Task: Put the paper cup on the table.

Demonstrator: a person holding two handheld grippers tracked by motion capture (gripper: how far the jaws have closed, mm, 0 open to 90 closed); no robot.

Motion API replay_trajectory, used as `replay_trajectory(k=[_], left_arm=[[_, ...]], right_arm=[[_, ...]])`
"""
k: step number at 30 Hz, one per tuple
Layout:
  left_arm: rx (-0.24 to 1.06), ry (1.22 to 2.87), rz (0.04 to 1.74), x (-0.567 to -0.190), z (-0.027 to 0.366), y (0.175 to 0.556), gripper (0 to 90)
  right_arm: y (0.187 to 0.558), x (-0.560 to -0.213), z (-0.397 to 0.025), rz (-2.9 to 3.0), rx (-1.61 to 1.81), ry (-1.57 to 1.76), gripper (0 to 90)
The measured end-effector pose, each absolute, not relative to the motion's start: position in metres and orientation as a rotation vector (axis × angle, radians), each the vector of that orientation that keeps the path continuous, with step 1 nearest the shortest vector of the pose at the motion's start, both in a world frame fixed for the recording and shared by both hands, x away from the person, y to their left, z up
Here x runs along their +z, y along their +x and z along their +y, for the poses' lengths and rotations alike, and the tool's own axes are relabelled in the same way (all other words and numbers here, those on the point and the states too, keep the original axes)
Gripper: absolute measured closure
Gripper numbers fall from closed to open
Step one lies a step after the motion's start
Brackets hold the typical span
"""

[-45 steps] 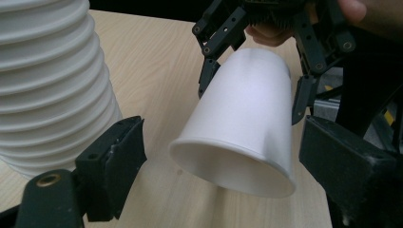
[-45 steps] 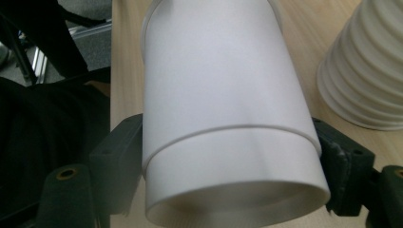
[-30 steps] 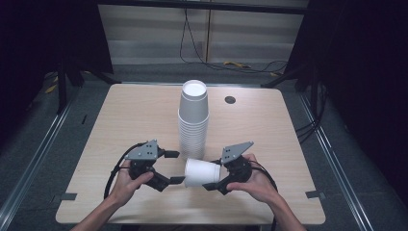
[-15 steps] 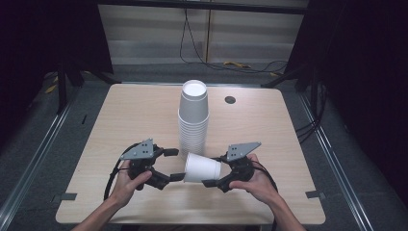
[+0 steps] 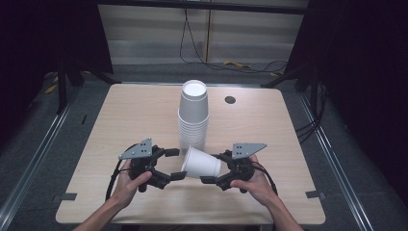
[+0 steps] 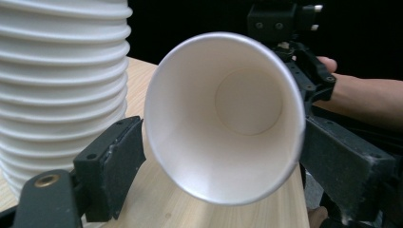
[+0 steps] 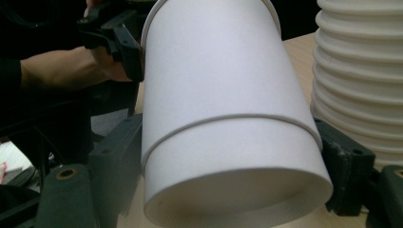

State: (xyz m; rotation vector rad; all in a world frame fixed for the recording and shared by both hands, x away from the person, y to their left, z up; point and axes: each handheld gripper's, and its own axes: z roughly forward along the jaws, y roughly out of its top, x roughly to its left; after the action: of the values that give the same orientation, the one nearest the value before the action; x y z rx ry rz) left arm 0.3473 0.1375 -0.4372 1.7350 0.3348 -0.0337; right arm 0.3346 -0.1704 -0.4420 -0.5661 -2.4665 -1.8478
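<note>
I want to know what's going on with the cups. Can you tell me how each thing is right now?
paper cup: on its side, off the table, mouth toward the left gripper.
right gripper: shut on the paper cup's base.
left gripper: open, jaws beside the cup's rim.
cup stack: upright on the table.

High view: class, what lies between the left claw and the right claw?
A white paper cup on its side, held by the right claw, mouth facing the open left claw; seen in the high view.
</note>
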Motion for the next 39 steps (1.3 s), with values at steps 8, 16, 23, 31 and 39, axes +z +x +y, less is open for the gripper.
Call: replay_trajectory(k=[8,16,23,31,39], left_arm=[[-0.043,1.724,0.343,-0.439,0.137,0.348,15.1],[-0.065,1.717,0.341,-0.442,0.13,0.347,3.7],[-0.079,1.722,0.315,-0.443,0.126,0.346,1.5],[-0.101,1.721,0.286,-0.444,0.122,0.346,5.1],[-0.09,1.752,0.258,-0.444,0.119,0.345,4.8]], right_arm=[[0.334,-0.445,-0.168,-2.401,-1.914,-0.572,21.8],[0.332,-0.447,-0.164,-2.379,-1.915,-0.537,21.9],[0.33,-0.448,-0.158,-2.386,-1.898,-0.497,21.9],[0.329,-0.448,-0.156,-2.404,-1.876,-0.47,21.7],[0.328,-0.45,-0.152,-2.413,-1.866,-0.456,21.7]])
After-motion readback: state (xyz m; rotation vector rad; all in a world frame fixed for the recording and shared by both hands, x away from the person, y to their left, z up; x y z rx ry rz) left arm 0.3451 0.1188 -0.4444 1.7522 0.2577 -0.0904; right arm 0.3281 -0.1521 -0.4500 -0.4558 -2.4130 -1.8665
